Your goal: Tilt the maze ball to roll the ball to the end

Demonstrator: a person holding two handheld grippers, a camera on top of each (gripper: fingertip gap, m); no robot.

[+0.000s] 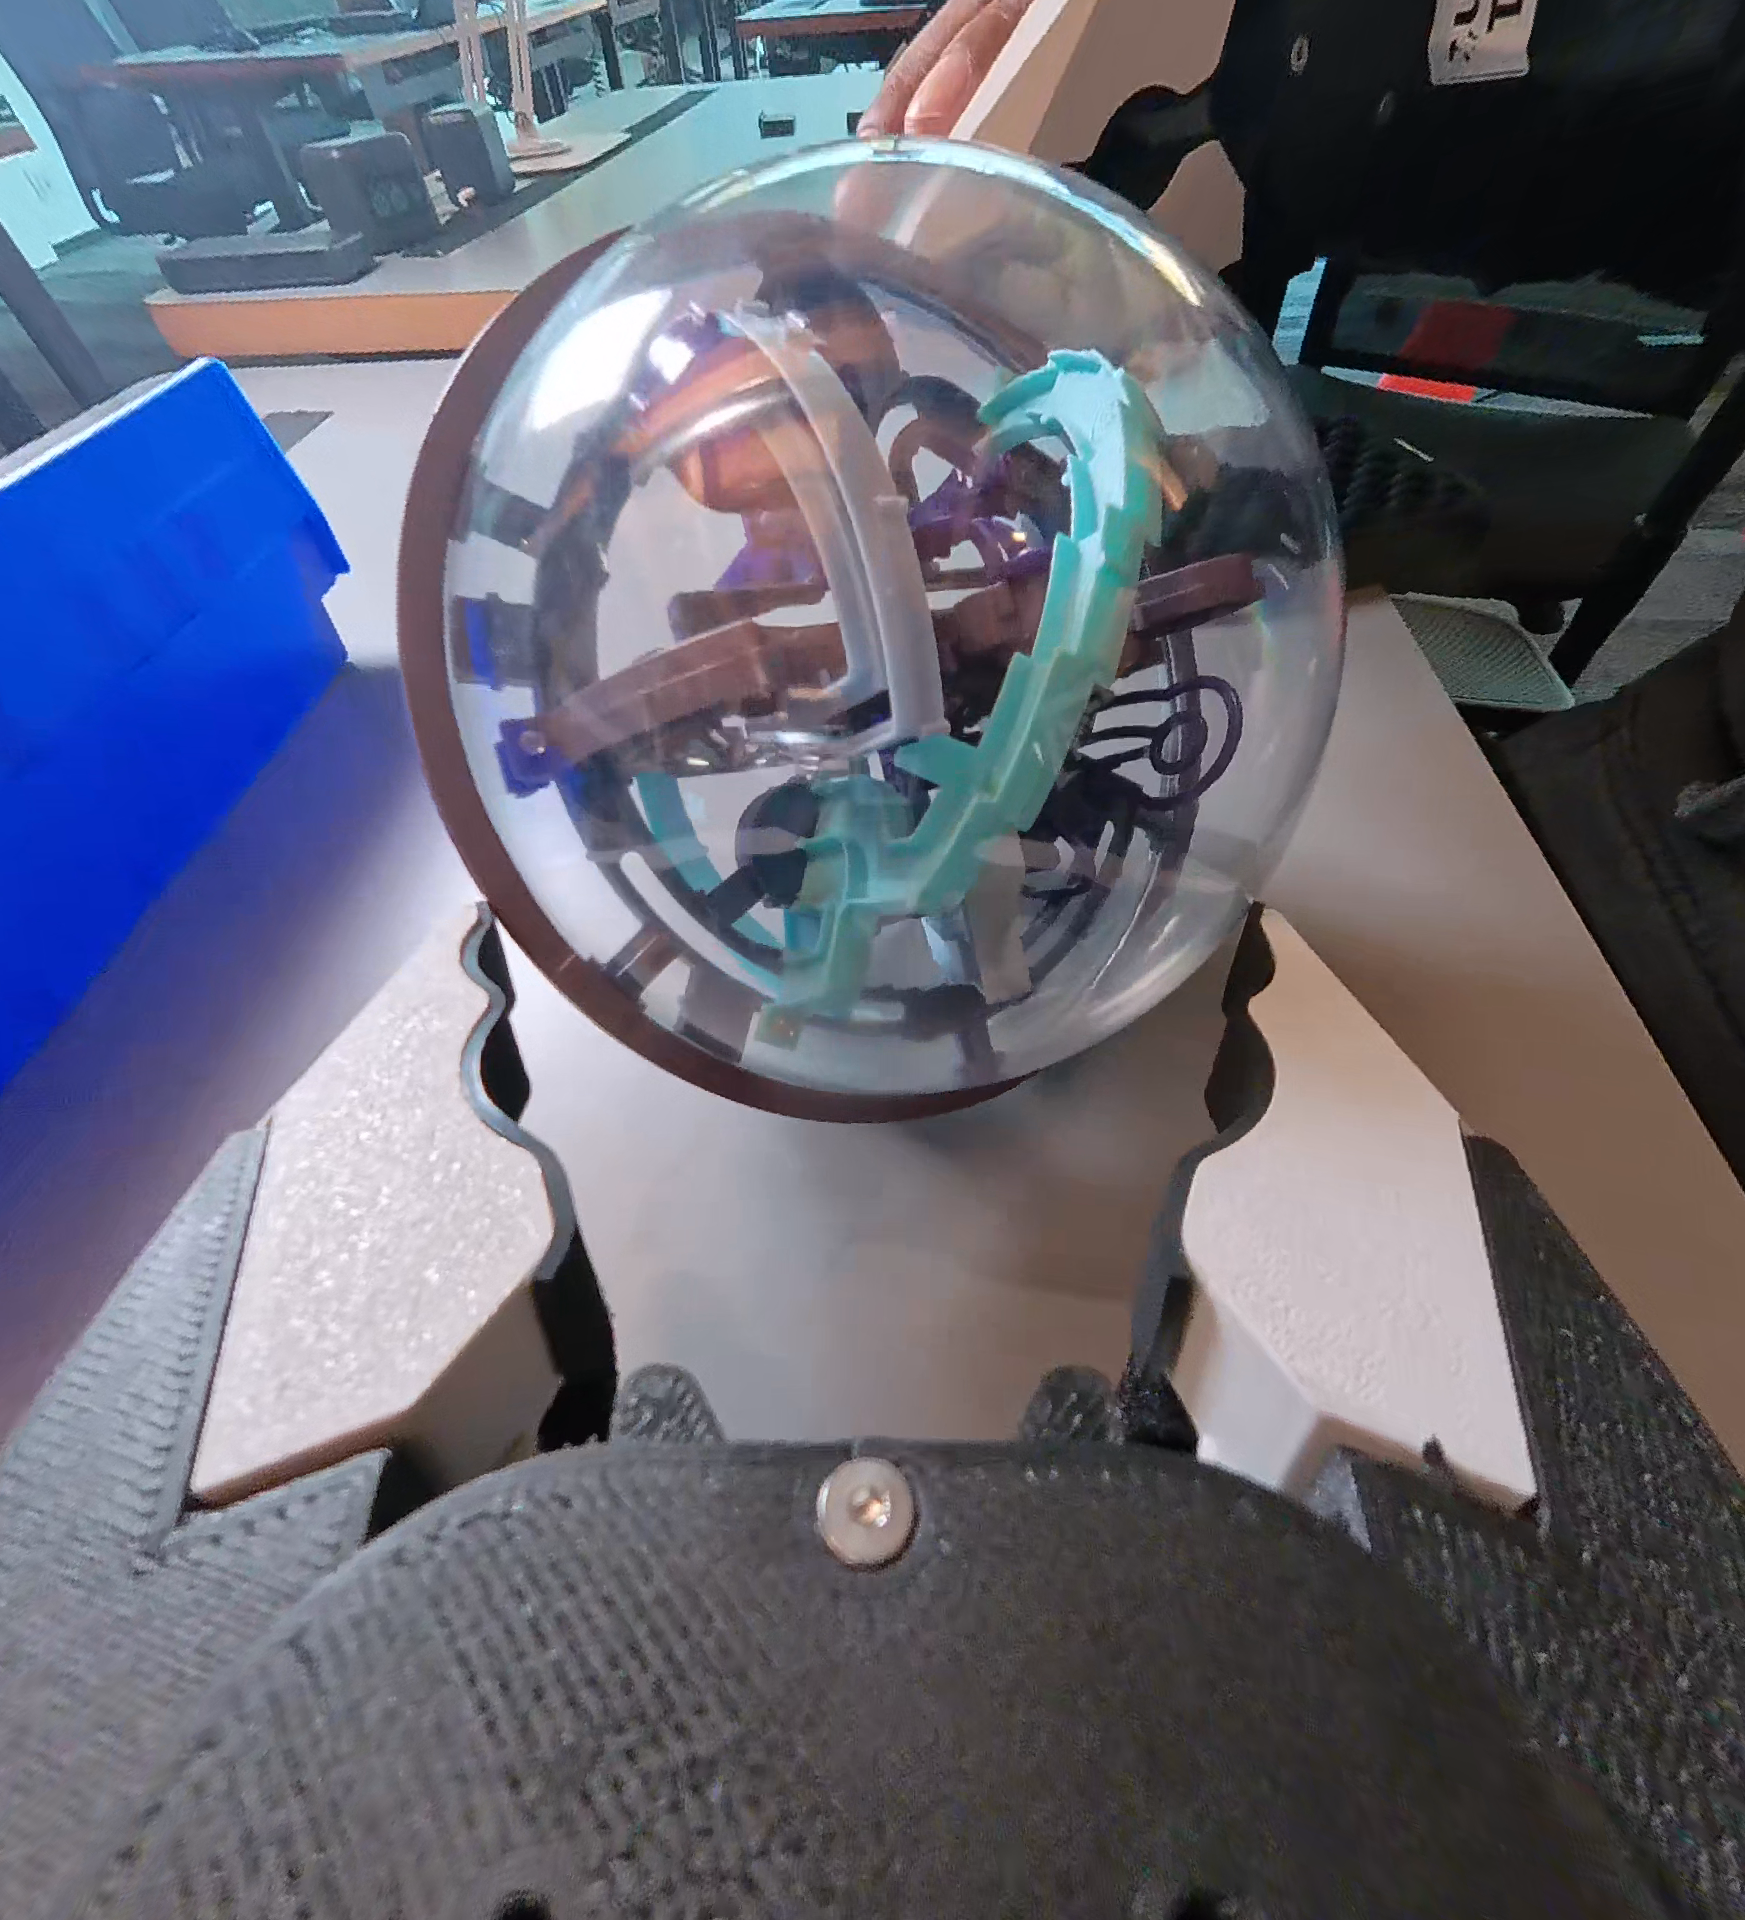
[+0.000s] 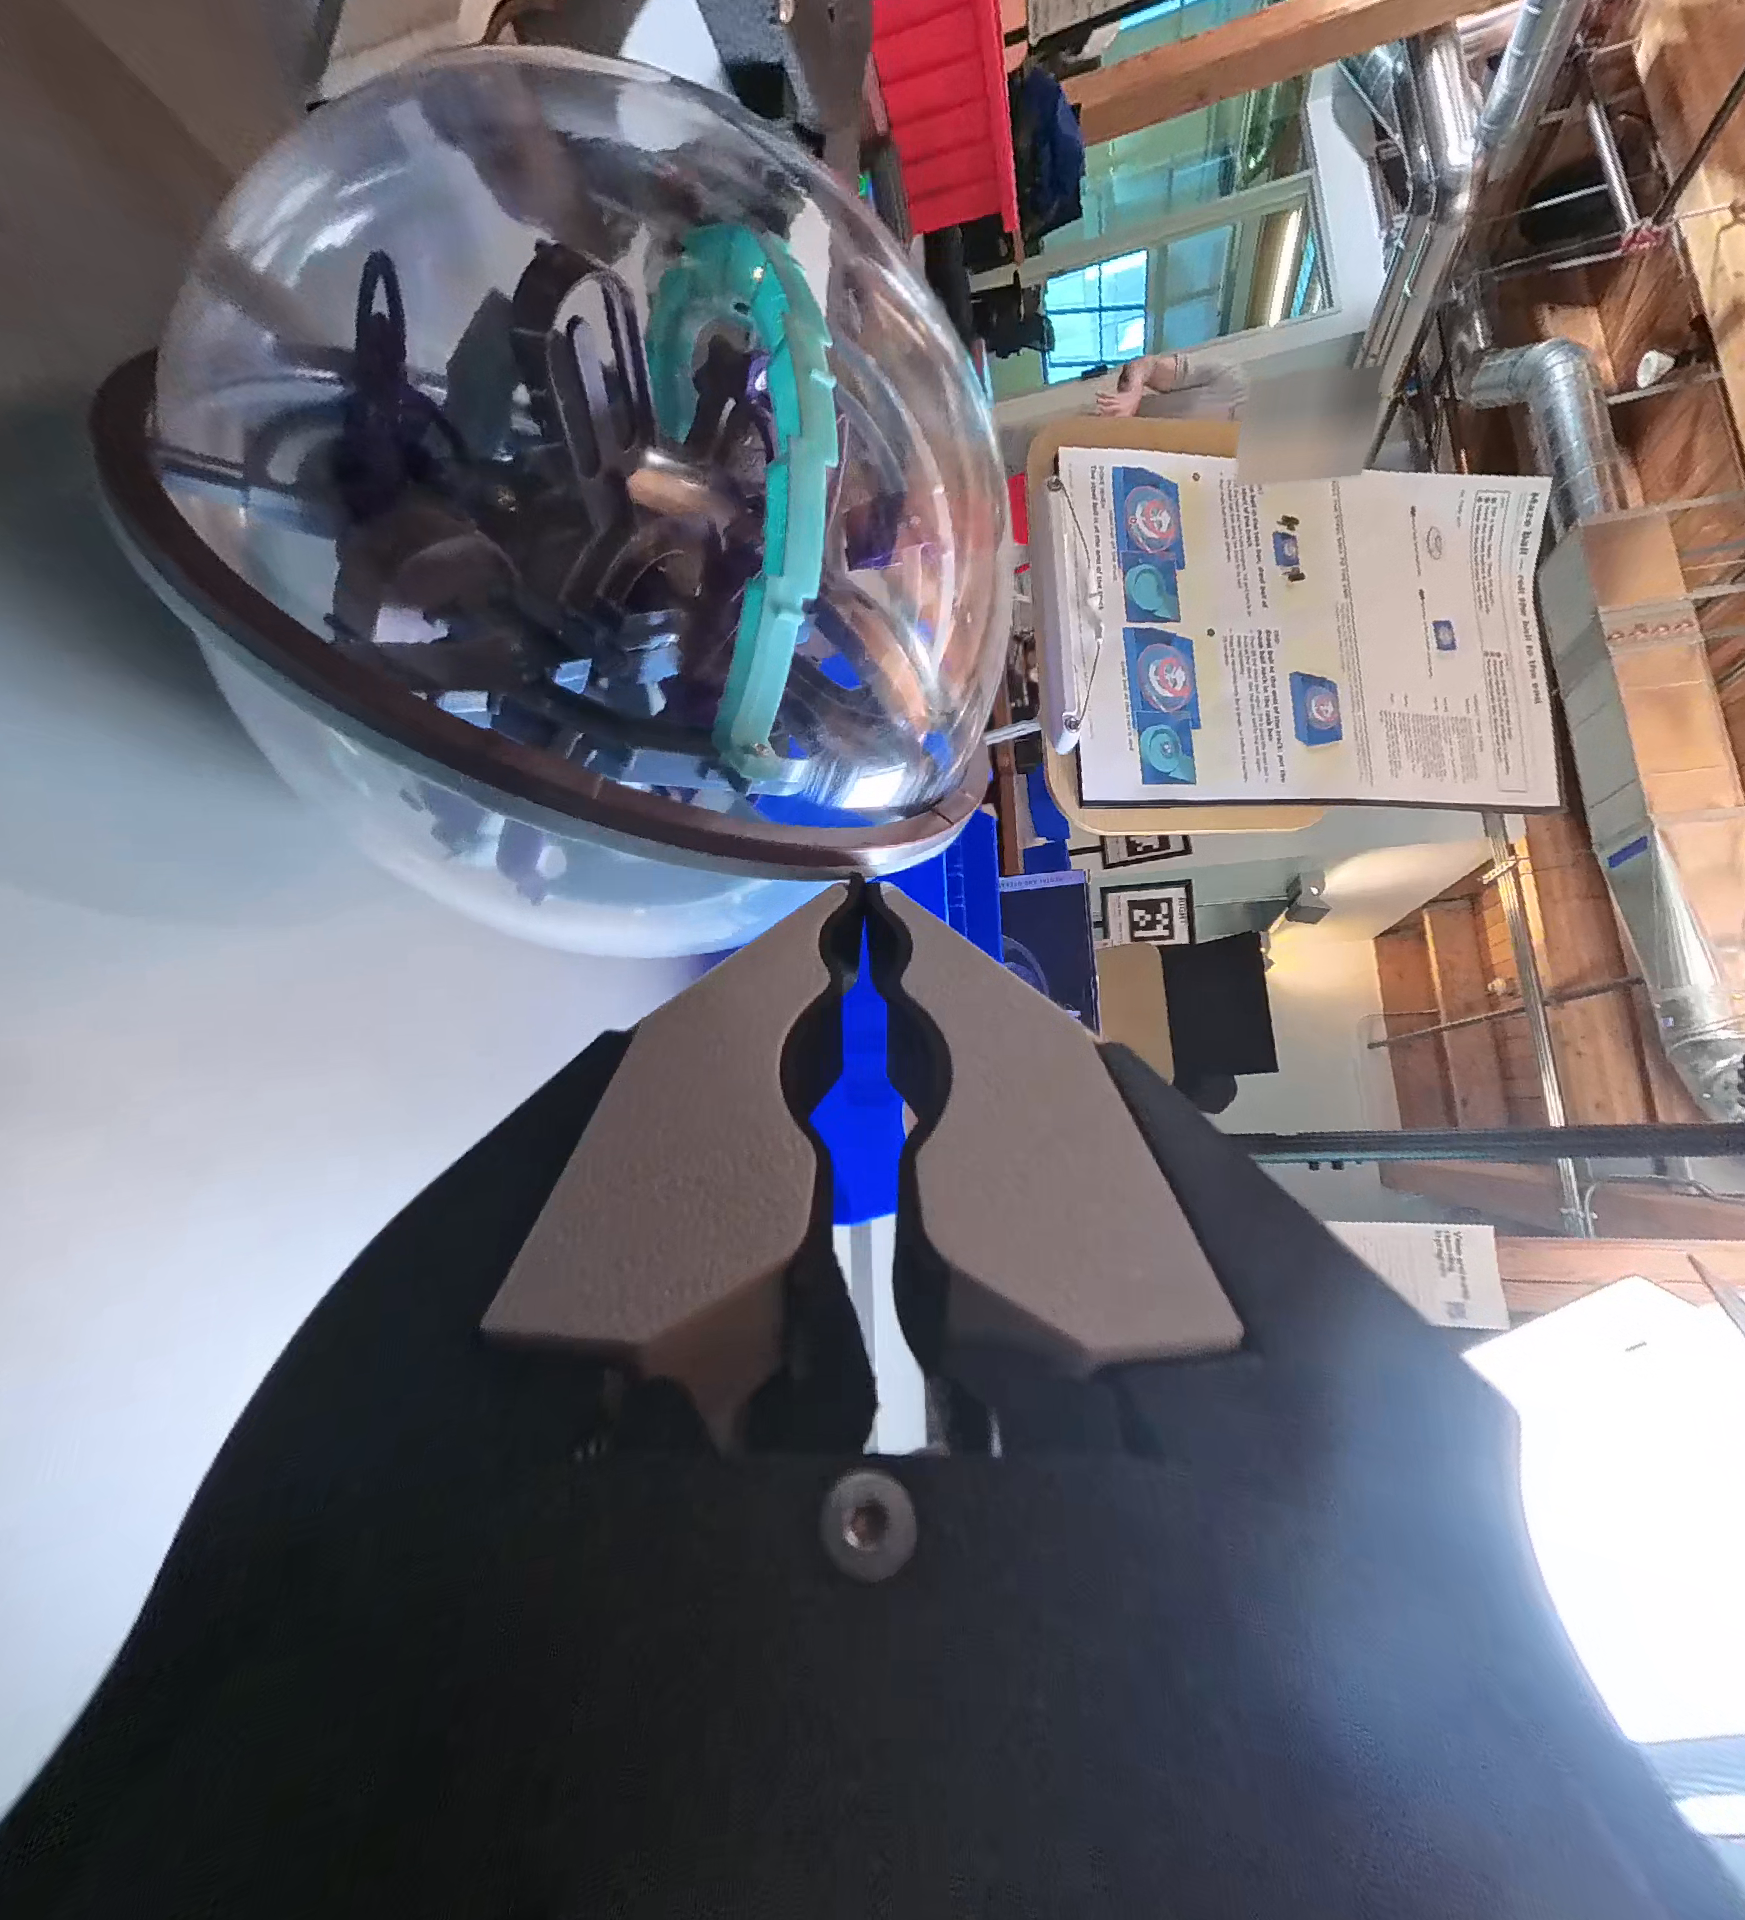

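While my left gripper stands wide open around it, the clear plastic maze ball with a brown rim band rests tilted on the pale grey table.

I see its fingers spread to either side of the sphere's lower part, and whether they touch it I cannot tell. Inside the shell a teal toothed track curves over brown and purple pieces; the small rolling ball I cannot pick out. A blue plastic bin sits just beside the sphere on the left. My right gripper is pinched together, its tips meeting right at the brown rim band; whether they clamp it I cannot tell. Beyond it stands a clipboard with printed sheets.
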